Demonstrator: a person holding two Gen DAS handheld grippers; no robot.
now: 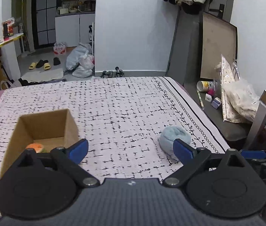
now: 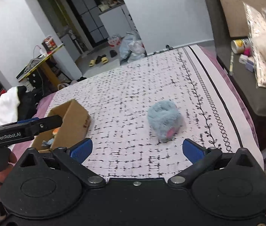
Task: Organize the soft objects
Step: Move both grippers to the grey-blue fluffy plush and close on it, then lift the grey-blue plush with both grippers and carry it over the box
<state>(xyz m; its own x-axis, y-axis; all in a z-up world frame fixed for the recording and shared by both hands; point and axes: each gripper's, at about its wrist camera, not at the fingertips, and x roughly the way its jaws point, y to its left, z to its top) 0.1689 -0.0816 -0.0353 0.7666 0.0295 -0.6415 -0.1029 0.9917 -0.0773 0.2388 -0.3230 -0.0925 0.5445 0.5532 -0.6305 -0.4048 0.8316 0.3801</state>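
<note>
We centre the right gripper (image 2: 136, 150), jaws wide and empty, over the blue plush (image 2: 164, 121), then close gently

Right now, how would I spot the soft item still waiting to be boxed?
Find the bed's patterned bedspread. The open cardboard box sits toward its left side; to the right, alone on the cover near the vine-and-ring border, lies the fluffy light-blue plush toy. It is the only fuzzy blue lump outside the box, with a pink patch.

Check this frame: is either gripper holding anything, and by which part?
Nothing is held. The left gripper and right gripper are both open and empty; the blue plush toy lies free on the bedspread.
</note>
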